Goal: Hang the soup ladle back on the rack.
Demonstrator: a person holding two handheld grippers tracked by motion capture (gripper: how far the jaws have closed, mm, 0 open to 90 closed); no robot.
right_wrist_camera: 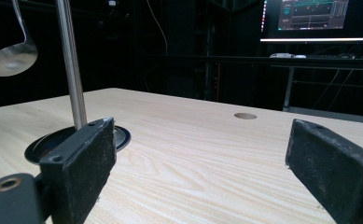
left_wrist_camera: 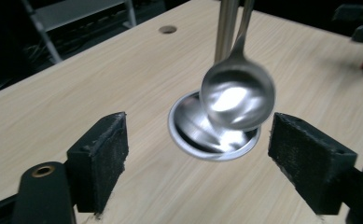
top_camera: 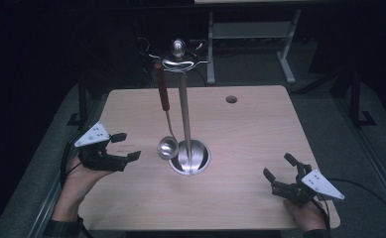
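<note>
- Left gripper (top_camera: pixel 123 146), near the table's (top_camera: pixel 260 129) left edge: jaws released and empty, beside the hanging ladle (top_camera: pixel 167 147); a nudge could set it swinging.
- Ladle hangs on the stand (top_camera: pixel 184 119) at mid-table; a knock could unhook it.
- Right gripper (top_camera: pixel 279 167), near the right front corner: jaws parted, empty.

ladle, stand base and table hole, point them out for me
ladle (left_wrist_camera: pixel 237 98), left gripper view, on the shiny bowl
stand base (top_camera: pixel 201 157), high view, on the round metal dish at the foot of the pole
table hole (top_camera: pixel 231 99), high view, on the round opening near the far edge
</note>
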